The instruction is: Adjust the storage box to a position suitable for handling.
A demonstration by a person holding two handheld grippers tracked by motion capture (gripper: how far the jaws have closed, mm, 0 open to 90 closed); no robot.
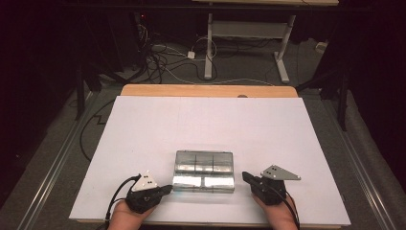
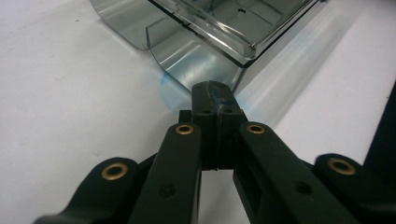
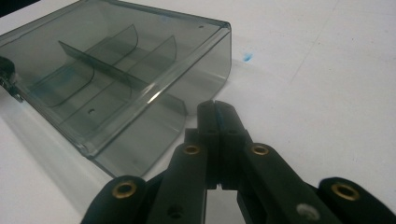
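Flanking a clear compartment box from both sides, with the left gripper just off one short end and the right gripper just off the other. Both pairs of jaws pressed together, nothing between them: in the left gripper view the closed tips sit right at the lower corner of the box, touching or nearly so; in the right gripper view the closed tips lie just beside the rounded front wall, a sliver apart.

Box resting flat on the white table sheet, lid seemingly down, dividers visible through the smoky plastic.

Judged as an approach toward opening or shifting the box. Worth steadying one end with the left tips low against the base while working the other end with the right. Better to part the right jaws before reaching for the lid lip, since clenched tips can only push. Slick, light plastic likely to skate on the smooth sheet, so gentle, opposed pressure from both ends; no jabbing at the corner, or the box may spin away.
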